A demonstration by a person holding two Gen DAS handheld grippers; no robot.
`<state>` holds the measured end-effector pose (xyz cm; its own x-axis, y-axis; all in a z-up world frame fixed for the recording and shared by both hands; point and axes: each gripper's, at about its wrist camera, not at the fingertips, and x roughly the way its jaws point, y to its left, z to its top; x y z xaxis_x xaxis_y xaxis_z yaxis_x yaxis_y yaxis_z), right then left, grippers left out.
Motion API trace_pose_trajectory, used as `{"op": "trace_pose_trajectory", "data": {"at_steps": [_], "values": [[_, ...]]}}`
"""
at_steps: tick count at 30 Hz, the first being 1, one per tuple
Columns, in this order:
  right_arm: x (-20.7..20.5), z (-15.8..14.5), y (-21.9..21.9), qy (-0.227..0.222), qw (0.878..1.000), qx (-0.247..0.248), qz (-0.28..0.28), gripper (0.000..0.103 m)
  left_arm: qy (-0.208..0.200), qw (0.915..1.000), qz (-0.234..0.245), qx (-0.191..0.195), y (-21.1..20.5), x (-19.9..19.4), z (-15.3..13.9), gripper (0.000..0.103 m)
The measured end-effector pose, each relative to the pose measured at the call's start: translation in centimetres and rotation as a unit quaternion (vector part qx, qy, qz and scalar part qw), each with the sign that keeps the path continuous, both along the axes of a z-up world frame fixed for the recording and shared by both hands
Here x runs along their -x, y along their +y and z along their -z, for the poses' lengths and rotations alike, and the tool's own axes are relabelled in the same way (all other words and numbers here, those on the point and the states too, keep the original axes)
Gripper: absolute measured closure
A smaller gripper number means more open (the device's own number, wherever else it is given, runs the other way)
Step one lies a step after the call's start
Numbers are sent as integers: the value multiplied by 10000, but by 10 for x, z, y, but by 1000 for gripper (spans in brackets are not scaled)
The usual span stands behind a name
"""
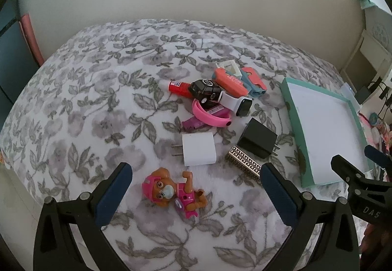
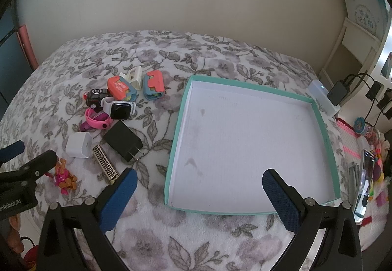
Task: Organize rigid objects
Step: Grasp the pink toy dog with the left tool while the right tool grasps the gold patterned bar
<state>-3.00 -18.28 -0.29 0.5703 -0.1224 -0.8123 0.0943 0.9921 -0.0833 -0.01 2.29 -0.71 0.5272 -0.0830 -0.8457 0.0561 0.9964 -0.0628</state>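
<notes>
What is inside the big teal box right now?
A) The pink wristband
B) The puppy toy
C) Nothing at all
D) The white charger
C: the teal box shows only its bare white floor, while the puppy toy, the white charger and the pink wristband all lie on the flowered blanket beside it.
</notes>
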Motion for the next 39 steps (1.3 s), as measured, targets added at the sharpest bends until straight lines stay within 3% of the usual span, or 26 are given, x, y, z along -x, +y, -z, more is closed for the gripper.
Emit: {"op": "trace_pose_trajectory", "data": {"at_steps": [8, 13, 20, 24, 33, 39], "values": [[-2, 1, 2, 73, 9999, 26, -73, 0, 177, 9996, -112, 210, 19, -5, 3, 0], [-10, -7, 8, 120, 9994, -111, -313, 0, 278, 9993, -245, 4, 34, -10, 9, 0], [-36, -15, 42, 277, 9951, -452, -829, 0, 657, 9977, -57, -123, 34, -12, 39, 0], [-51, -1, 66, 595, 9920, -466, -1014, 1, 802, 9966, 129, -136, 29, -12, 50, 0], [-71, 39, 85, 1229, 9851, -659, -1003, 14, 1045, 9939, 309, -176, 21, -15, 71, 0], [-73, 64, 93, 1529, 9805, -550, -1107, 14, 1155, 9924, 380, -202, 13, -19, 82, 0]]}}
